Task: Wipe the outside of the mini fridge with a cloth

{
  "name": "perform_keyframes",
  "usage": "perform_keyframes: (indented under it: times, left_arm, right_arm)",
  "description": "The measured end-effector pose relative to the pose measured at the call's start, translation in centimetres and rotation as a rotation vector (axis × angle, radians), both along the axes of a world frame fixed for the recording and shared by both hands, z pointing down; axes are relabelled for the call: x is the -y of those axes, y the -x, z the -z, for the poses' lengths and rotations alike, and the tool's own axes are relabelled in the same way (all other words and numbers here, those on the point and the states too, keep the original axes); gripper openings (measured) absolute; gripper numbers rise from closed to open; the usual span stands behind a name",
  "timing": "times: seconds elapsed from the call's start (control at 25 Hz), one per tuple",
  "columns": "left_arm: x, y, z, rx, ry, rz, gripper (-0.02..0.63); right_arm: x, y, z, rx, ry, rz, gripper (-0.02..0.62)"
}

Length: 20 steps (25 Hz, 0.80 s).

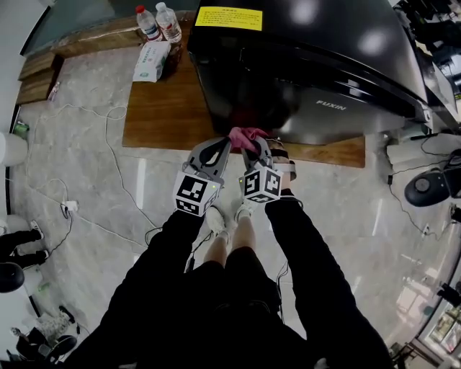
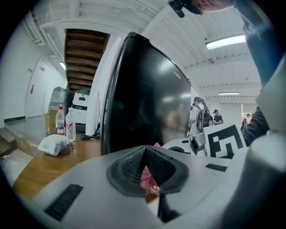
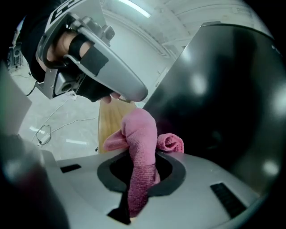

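The black mini fridge (image 1: 310, 58) stands on a low wooden platform (image 1: 166, 108). Its glossy side fills the left gripper view (image 2: 147, 98) and the right gripper view (image 3: 223, 98). A pink cloth (image 1: 247, 135) is bunched against the fridge's lower front corner. My left gripper (image 1: 227, 142) is shut, with a bit of the cloth (image 2: 146, 179) showing between its jaws (image 2: 145, 152). My right gripper (image 1: 257, 144) is shut on the cloth (image 3: 140, 134), which rises out of its jaws (image 3: 140, 172) and folds over. The left gripper's body (image 3: 103, 71) hangs just above it.
Two water bottles (image 1: 158, 21) and a tissue pack (image 1: 151, 61) sit on the platform left of the fridge. White cables (image 1: 108, 144) trail over the tiled floor. A black device (image 1: 432, 187) lies at the right. People (image 2: 201, 118) stand in the background.
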State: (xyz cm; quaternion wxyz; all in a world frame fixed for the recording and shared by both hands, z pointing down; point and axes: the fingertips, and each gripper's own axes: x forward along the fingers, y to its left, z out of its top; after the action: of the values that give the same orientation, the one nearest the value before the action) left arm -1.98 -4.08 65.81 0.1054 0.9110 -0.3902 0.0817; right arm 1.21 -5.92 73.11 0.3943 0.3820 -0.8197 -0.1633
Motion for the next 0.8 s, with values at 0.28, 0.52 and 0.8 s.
perform_keyframes:
  times: [0.28,0.52,0.8]
  left_arm:
    - [-0.5,0.0,-0.1,-0.004,0.026,0.004,0.006]
    - [-2.8,-0.2,3.3,0.038,0.018,-0.015,0.006]
    - [-5.3,-2.5,12.2,-0.012,-0.041,-0.05,0.006]
  right_arm:
    - [0.2,0.0,-3.6,-0.024,0.152,-0.002,0.06]
    - [-3.8,-0.6,3.8,0.062,0.093,-0.033,0.061]
    - [-8.6,-5.4,15.7,0.094,-0.075,-0.185,0.063]
